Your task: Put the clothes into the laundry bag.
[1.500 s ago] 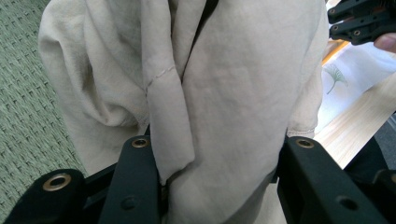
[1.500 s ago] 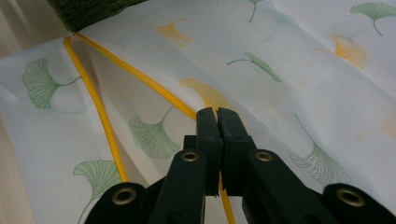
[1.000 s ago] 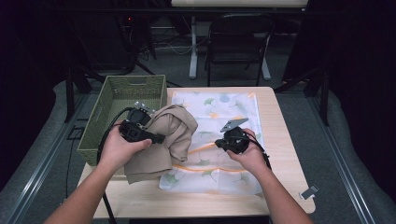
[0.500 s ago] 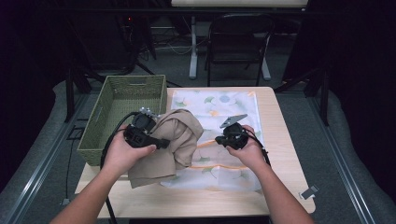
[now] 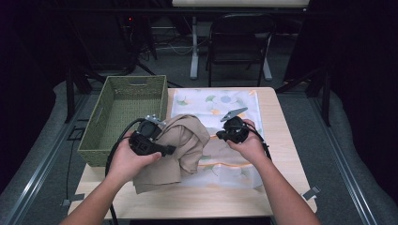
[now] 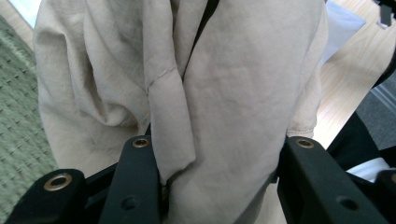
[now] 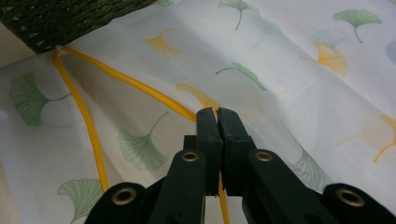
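A beige garment [image 5: 185,143] lies bunched over the left part of a white mesh bag [image 5: 220,101] printed with ginkgo leaves. My left gripper [image 5: 172,150] is shut on the beige garment [image 6: 233,84], and the thick fabric bulges between its spread jaws [image 6: 222,142]. My right gripper [image 5: 219,136] sits to the right of the garment. In the right gripper view it [image 7: 217,113] is shut on the bag's yellow trim [image 7: 140,88], lifting the bag [image 7: 289,56] edge slightly.
A green woven basket [image 5: 136,78] stands at the table's left, touching the bag; its wall shows in both gripper views [image 6: 18,116] [image 7: 60,18]. Bare wooden table [image 5: 279,126] lies to the right. A chair [image 5: 239,42] stands beyond the far edge.
The left gripper has carried the garment slightly right and toward the person. The right gripper has shifted a little farther up the bag, still holding its trim.
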`<state>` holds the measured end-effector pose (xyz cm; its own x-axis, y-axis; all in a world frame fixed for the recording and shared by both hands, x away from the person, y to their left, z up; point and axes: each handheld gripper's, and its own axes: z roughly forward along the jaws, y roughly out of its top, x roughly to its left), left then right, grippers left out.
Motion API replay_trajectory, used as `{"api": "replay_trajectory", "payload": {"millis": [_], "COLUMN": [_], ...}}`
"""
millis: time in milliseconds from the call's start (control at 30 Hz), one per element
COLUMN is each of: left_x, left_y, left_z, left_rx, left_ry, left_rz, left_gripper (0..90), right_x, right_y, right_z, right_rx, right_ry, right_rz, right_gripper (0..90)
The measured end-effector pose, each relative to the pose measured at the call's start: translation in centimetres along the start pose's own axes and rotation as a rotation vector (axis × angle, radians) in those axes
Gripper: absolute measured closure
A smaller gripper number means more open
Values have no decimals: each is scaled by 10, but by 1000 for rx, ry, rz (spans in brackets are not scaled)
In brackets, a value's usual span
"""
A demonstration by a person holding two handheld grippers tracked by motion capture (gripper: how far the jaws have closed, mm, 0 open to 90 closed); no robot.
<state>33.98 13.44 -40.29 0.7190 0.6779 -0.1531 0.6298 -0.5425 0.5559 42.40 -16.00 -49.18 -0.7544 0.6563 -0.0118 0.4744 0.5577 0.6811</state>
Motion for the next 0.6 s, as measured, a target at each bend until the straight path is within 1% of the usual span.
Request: {"api": "replay_trajectory", "payload": {"millis": [33,67,133,267,333,367,533,600], "left_x": [-1,-2,-4,-8,-10,-11,-15,-17], "left_y": [-1,-2,-3,-5,-6,-7,-10,-10], "left_z": [1,2,4,9,11,12,17,19], "left_rx": [-2,-6,-9,-11,-12,-13,-2,2], "left_ry": [-6,-8,-11,-26,-32,-36,-47,-49], "left_rz": [-2,-2,2,14,20,21,33,34], "left_gripper": [624,625,625,626,626,626,626,626], "right_x": [-1,-2,-4,-4,-4,-5,-4,-4], "right_y": [1,1,1,4,7,8,13,13], "right_z": [0,0,0,1,1,1,2,3], "right_rx": [-3,-3,10,10,19,17,7,2], "right_ry": [-1,9,15,12,8,6,2,-4], "right_rz": [9,14,24,29,32,25,32,27], "right_gripper": [884,884,884,884,885,884,884,884]}}
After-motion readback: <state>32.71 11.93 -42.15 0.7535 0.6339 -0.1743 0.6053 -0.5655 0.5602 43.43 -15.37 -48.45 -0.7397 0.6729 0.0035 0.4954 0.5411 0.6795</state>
